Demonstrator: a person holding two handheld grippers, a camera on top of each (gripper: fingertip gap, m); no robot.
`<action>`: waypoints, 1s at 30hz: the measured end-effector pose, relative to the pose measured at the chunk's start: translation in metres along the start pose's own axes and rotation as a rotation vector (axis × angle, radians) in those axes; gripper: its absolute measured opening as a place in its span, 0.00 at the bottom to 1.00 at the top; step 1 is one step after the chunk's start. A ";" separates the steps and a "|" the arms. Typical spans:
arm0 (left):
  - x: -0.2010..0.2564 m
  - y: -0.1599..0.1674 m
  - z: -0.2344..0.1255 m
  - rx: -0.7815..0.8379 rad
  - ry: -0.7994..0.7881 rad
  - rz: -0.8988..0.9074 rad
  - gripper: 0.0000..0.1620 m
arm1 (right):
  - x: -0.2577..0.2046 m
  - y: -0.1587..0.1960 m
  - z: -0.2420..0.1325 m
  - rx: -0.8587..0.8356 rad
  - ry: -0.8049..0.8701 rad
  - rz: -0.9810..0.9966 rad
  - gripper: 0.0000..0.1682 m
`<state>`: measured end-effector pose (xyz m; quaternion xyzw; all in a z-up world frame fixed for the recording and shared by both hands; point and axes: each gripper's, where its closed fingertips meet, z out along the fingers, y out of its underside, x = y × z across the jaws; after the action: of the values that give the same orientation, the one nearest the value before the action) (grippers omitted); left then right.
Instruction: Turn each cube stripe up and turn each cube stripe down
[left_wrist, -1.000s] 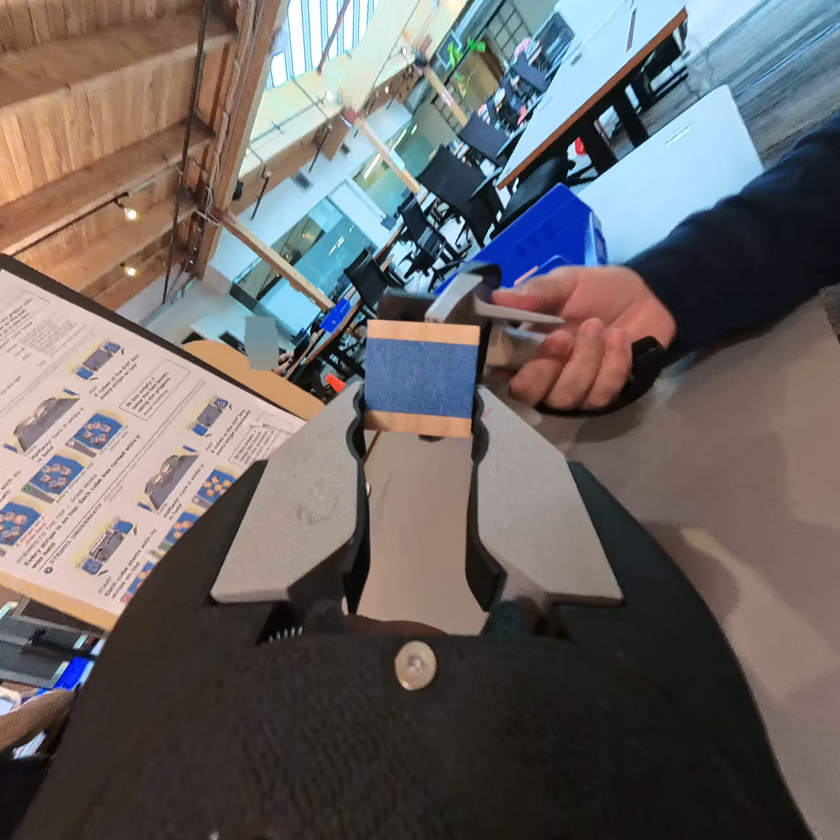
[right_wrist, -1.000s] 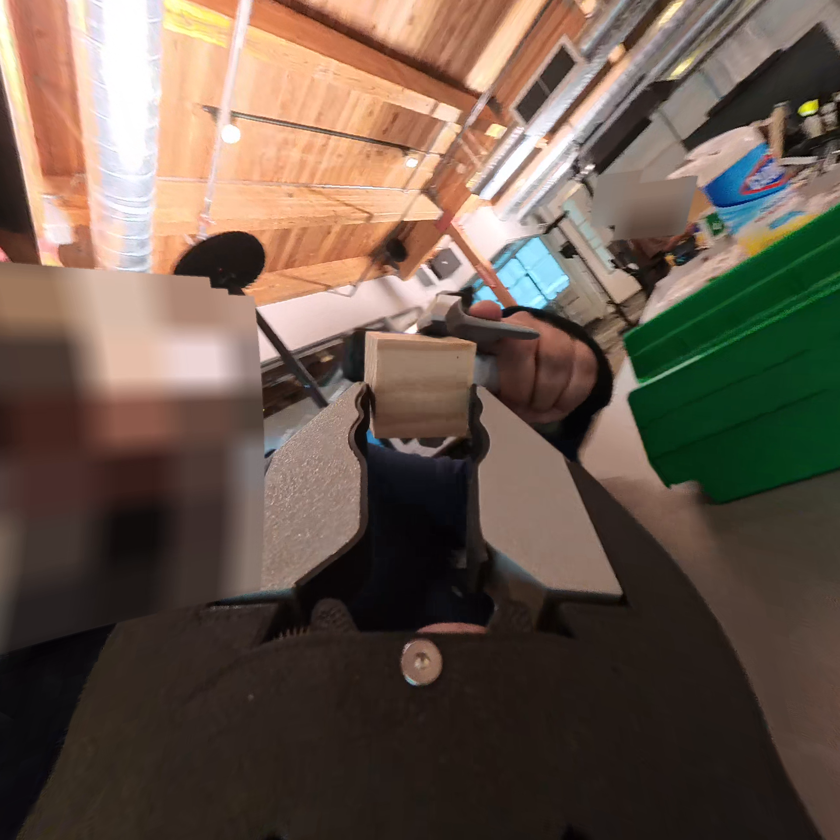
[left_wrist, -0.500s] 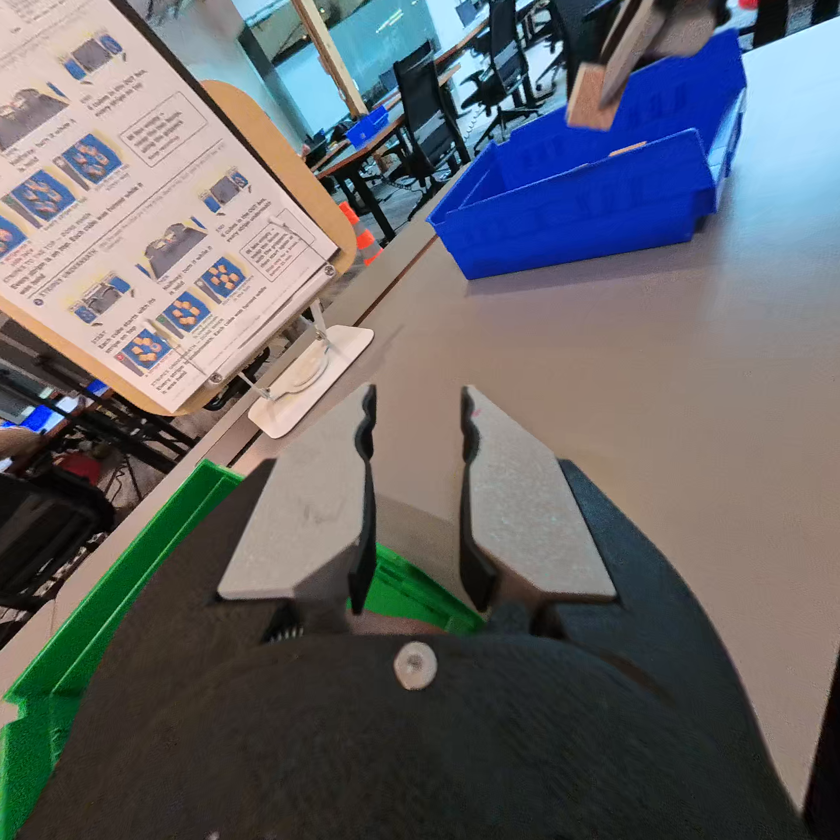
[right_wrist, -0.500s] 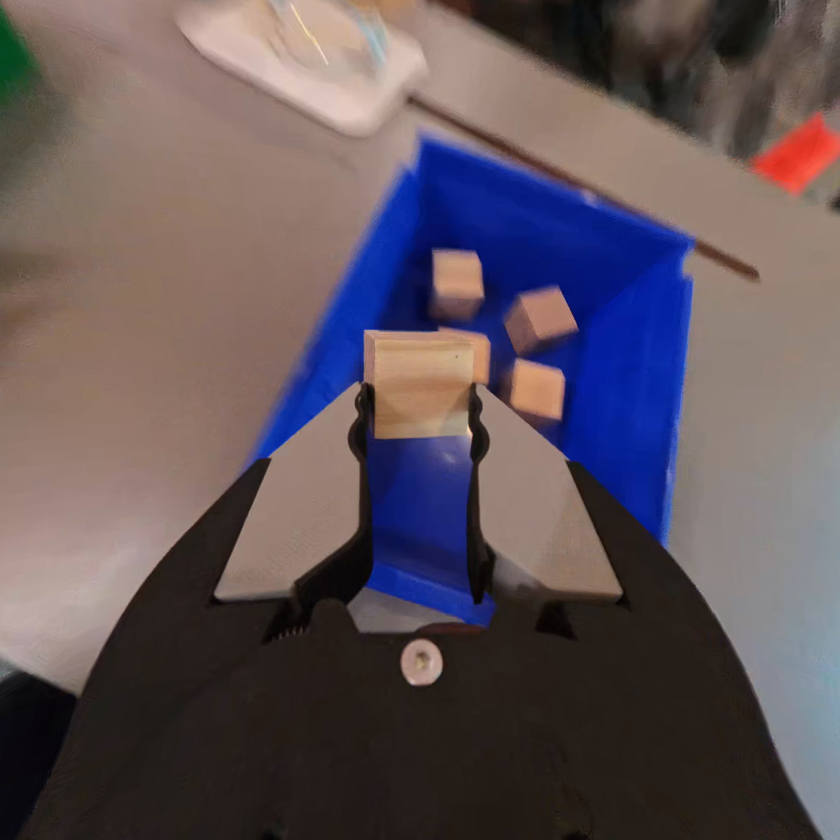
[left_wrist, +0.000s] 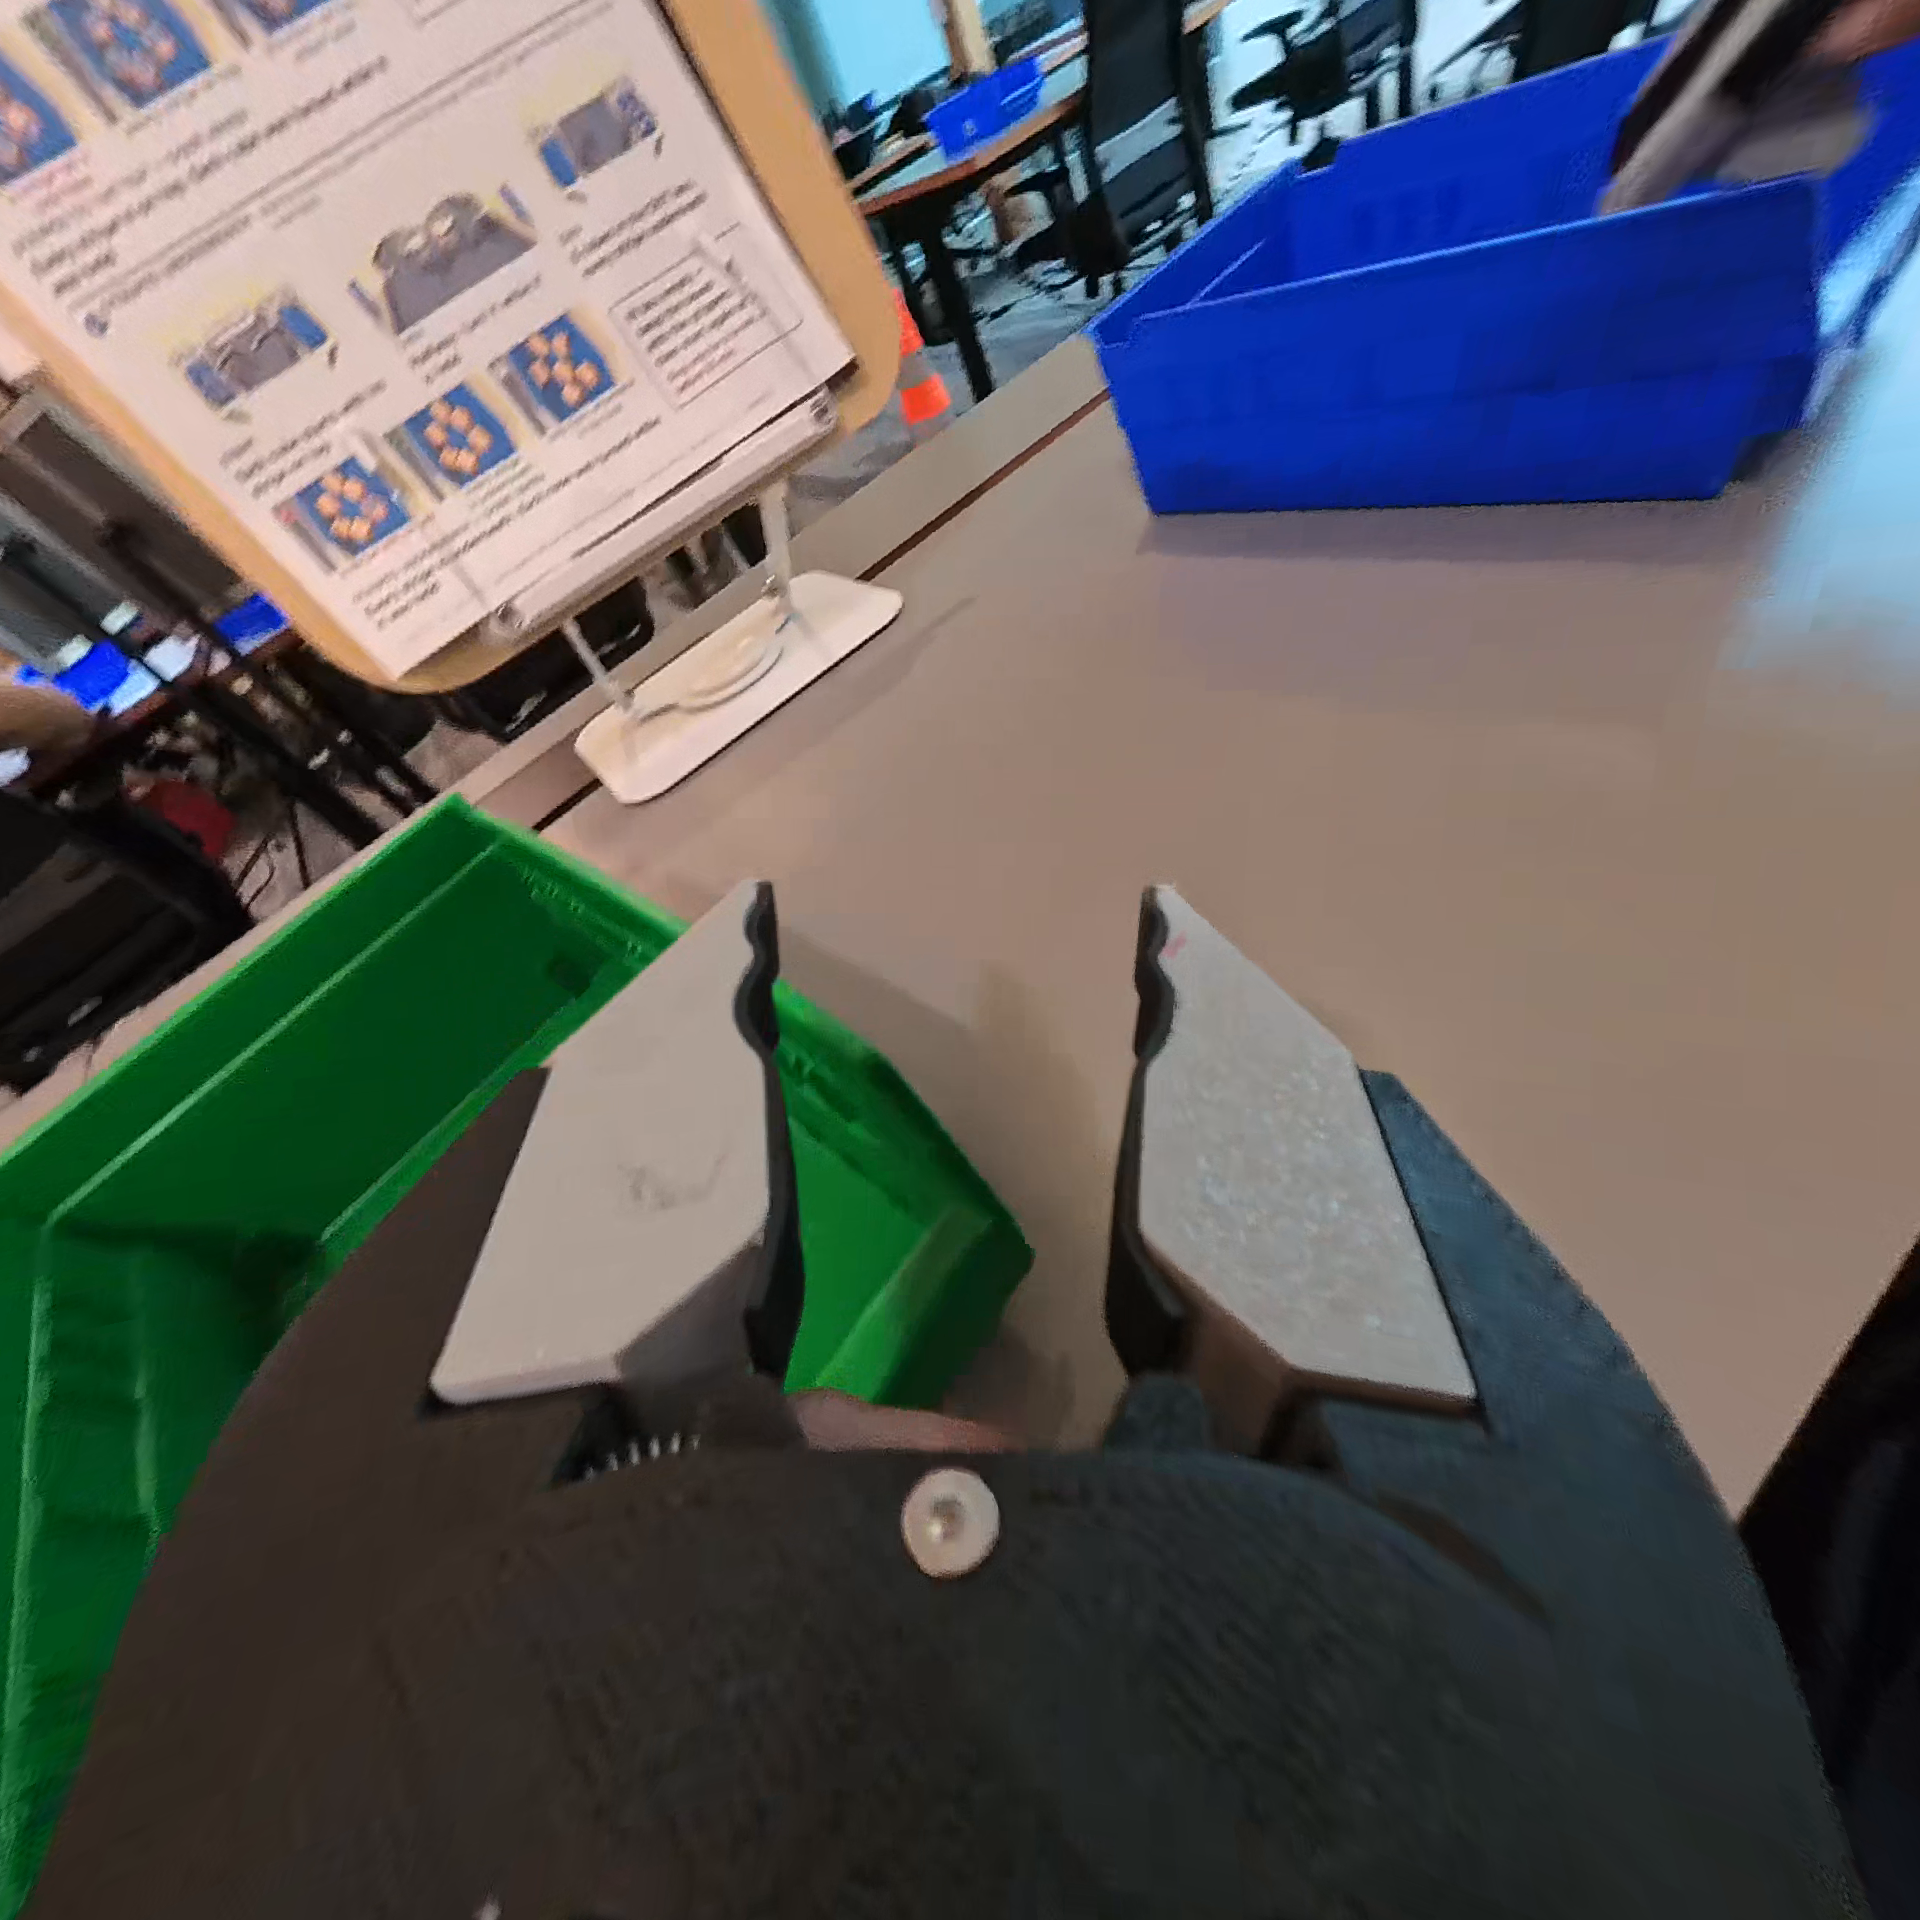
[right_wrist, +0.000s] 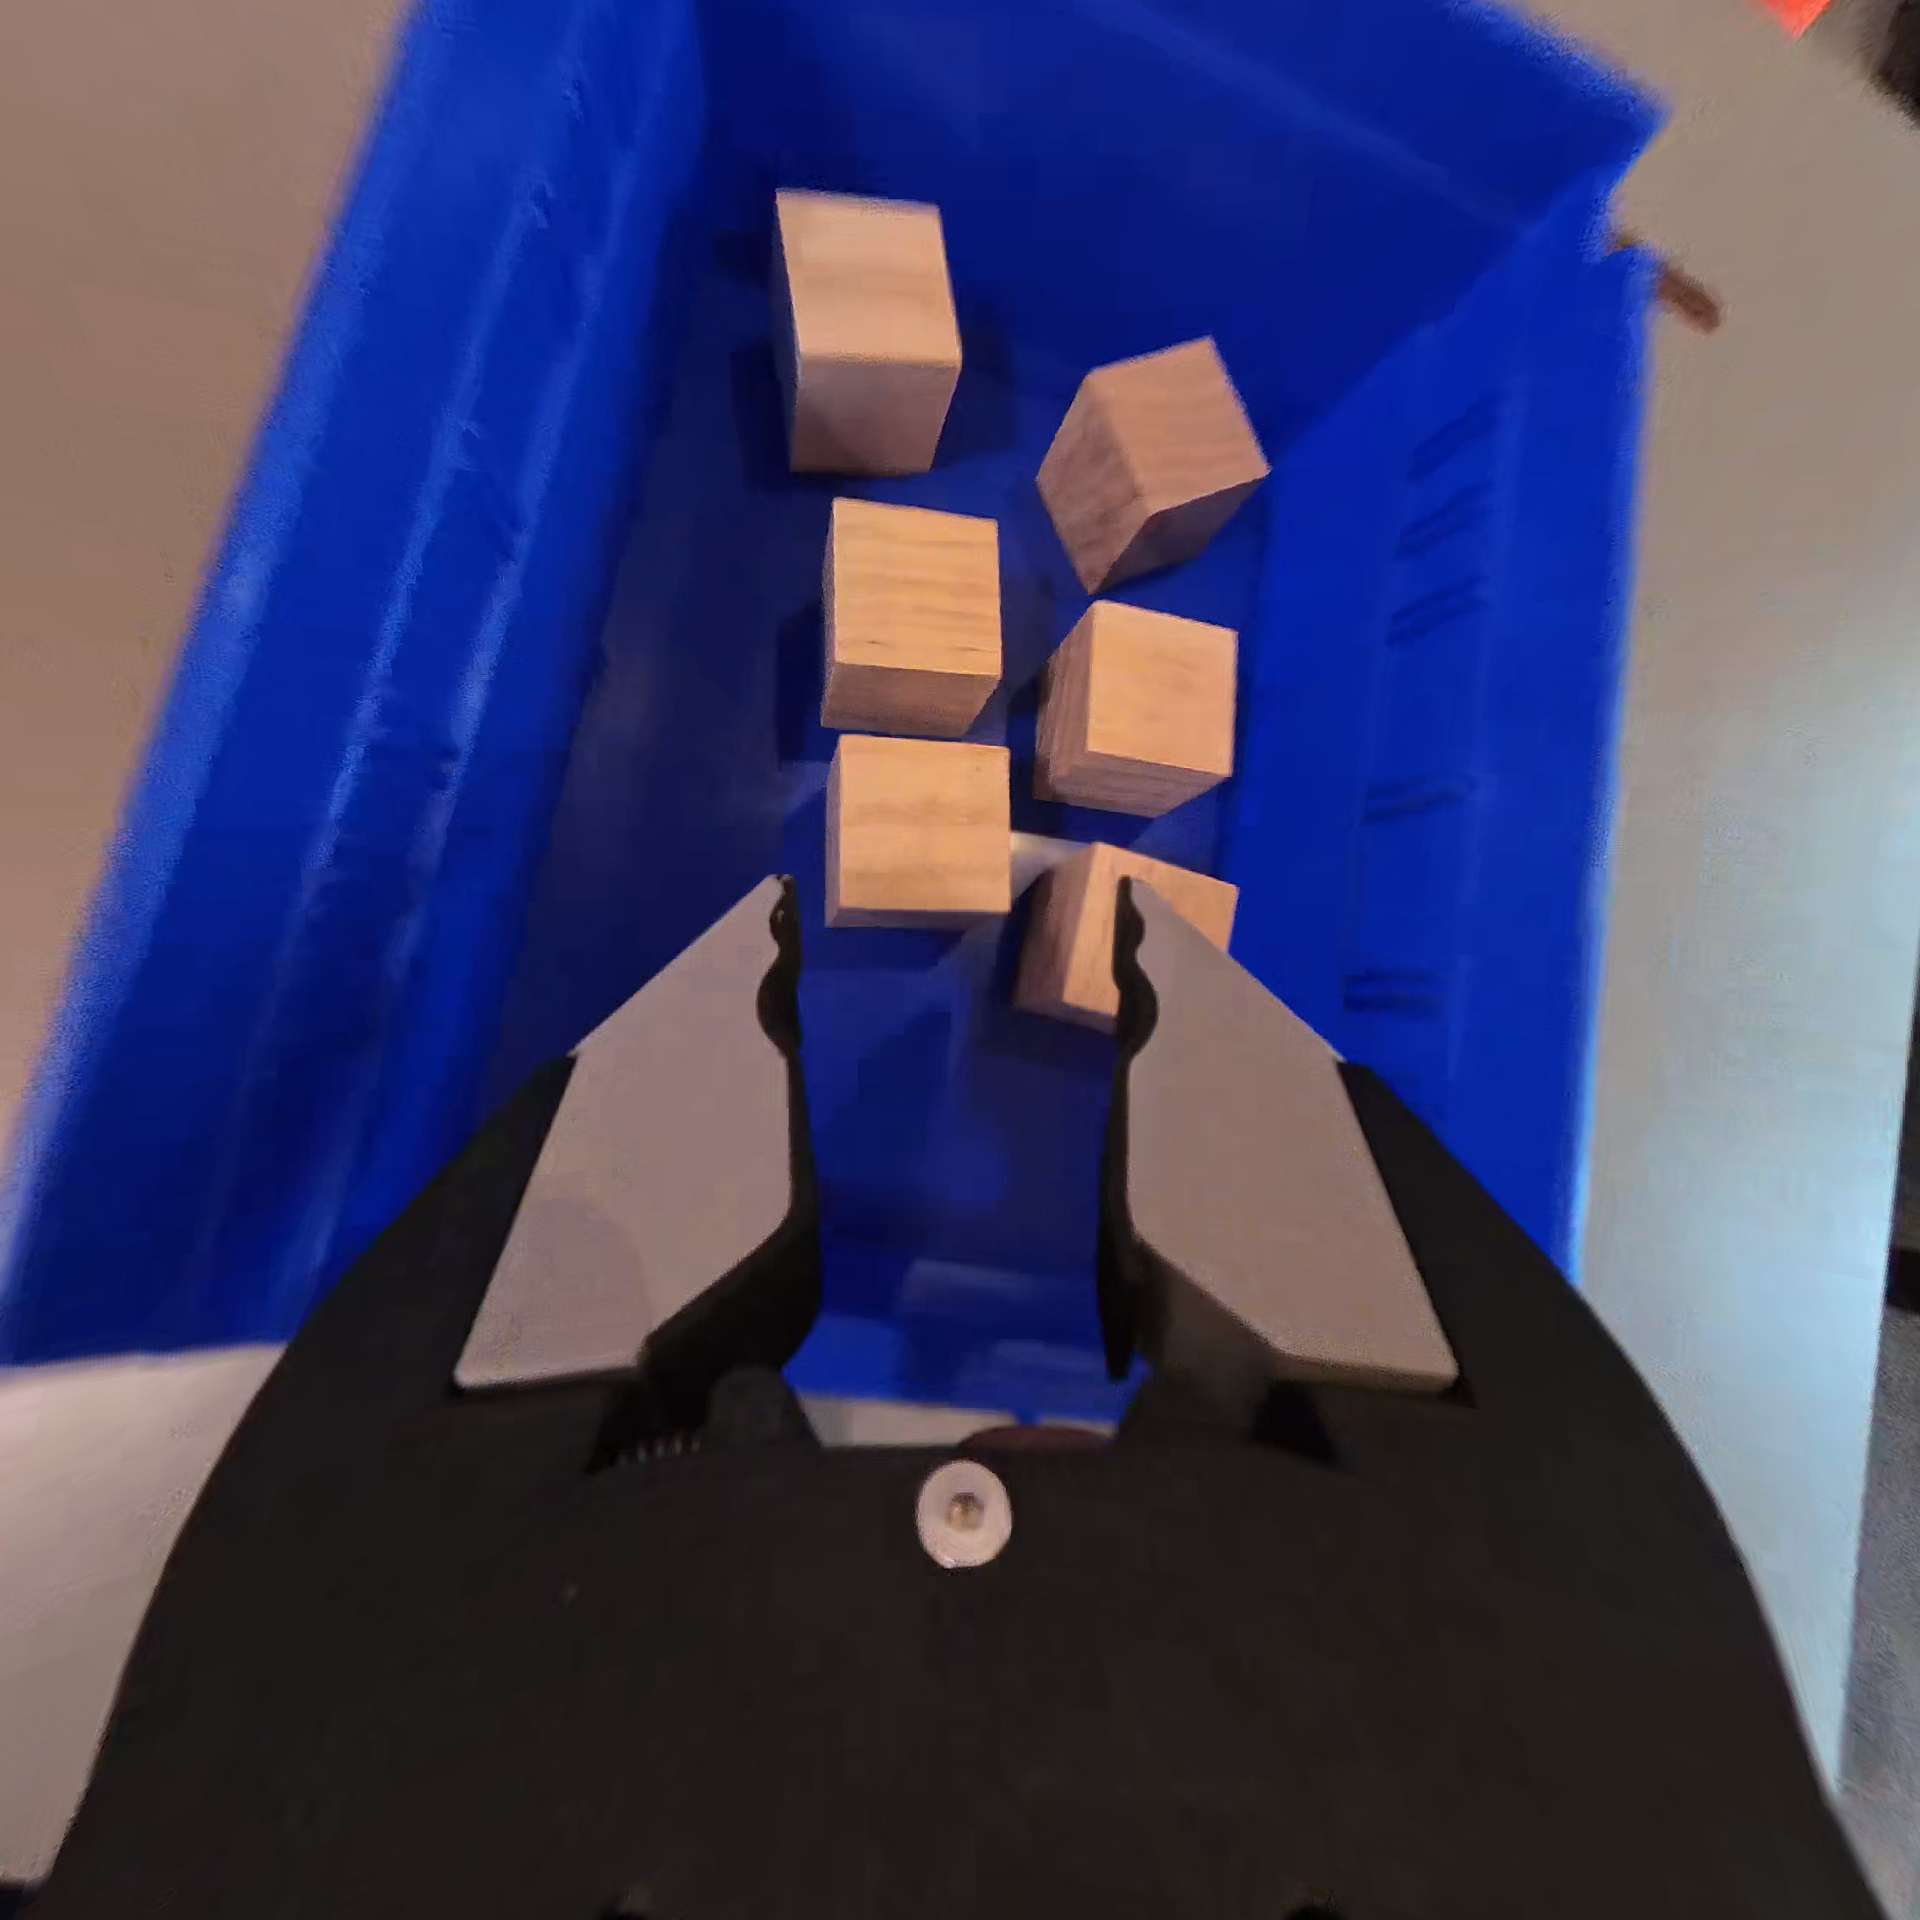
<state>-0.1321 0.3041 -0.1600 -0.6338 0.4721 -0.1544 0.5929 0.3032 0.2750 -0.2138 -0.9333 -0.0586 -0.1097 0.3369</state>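
Note:
Several plain wooden cubes lie in the blue bin (right_wrist: 416, 623), all with bare wood faces showing and no stripe in sight. My right gripper (right_wrist: 951, 894) is open above the bin's near end. The nearest cube (right_wrist: 920, 831) sits just past its fingertips, not gripped. Another cube (right_wrist: 1081, 935) is partly hidden behind the right finger. My left gripper (left_wrist: 951, 904) is open and empty, over the corner of the green bin (left_wrist: 312, 1091) and the grey table (left_wrist: 1351, 779). The right gripper (left_wrist: 1714, 104) shows blurred over the blue bin (left_wrist: 1455, 353) in the left wrist view.
An instruction board (left_wrist: 416, 260) stands on a white base (left_wrist: 727, 686) at the table's far edge, between the two bins. The table's near edge runs at the right of the left wrist view. Chairs and desks stand beyond the table.
Both grippers held one striped cube in the air. The left let go and dropped towards the green bin. The right carried the cube over the blue bin and opened; the cube is out of its jaws.

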 end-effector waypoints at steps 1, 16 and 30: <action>-0.003 0.004 -0.001 -0.010 -0.027 -0.026 0.44 | -0.001 -0.003 -0.015 0.068 -0.019 0.022 0.38; -0.051 0.071 0.033 -0.232 -0.386 -0.190 0.13 | -0.097 0.011 -0.028 0.378 -0.092 -0.012 0.49; -0.149 0.017 -0.088 0.045 -0.483 -0.306 0.01 | -0.241 -0.046 -0.029 0.358 -0.089 -0.058 0.13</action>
<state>-0.2814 0.3694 -0.0995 -0.7026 0.2126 -0.0970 0.6722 0.0562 0.2829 -0.2229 -0.8603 -0.1190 -0.0658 0.4912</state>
